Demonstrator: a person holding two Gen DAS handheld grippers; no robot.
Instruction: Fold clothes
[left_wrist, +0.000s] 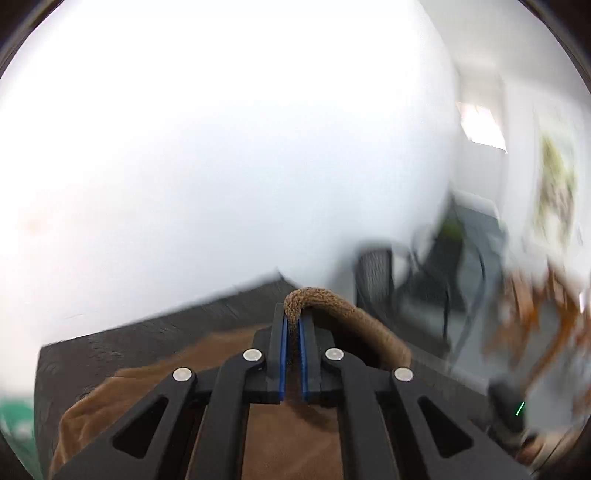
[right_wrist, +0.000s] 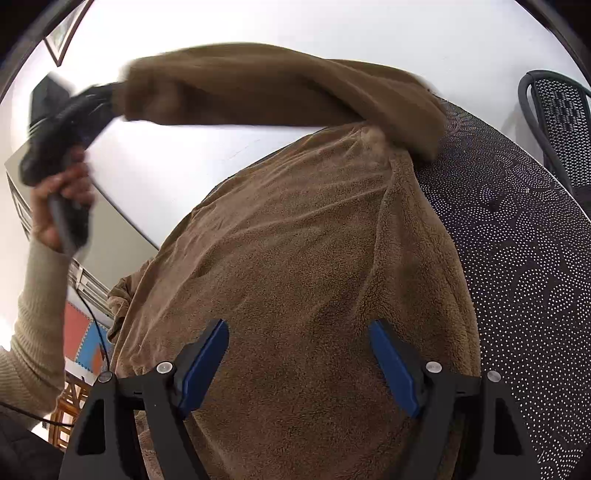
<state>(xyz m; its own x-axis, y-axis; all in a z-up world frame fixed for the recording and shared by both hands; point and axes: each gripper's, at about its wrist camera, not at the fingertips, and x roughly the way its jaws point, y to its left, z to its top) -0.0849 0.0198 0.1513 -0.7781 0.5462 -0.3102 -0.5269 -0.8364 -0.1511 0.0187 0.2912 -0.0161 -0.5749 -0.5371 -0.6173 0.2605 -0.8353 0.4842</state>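
On the dark dotted desk (right_wrist: 517, 258): one brown fleece garment (right_wrist: 295, 258), plush and thick, body spread flat, folding barely begun as I judge. My left fingers (left_wrist: 293, 325) are clenched on a sleeve end (left_wrist: 314, 299), lifted across though blurred; my right fingers (right_wrist: 299, 354) hover released over the lower body.

Left hand-held gripper (left_wrist: 293, 325) clamped, raised in hand (right_wrist: 61, 192); right hand-held gripper (right_wrist: 299, 363) jaws wide, angled down.
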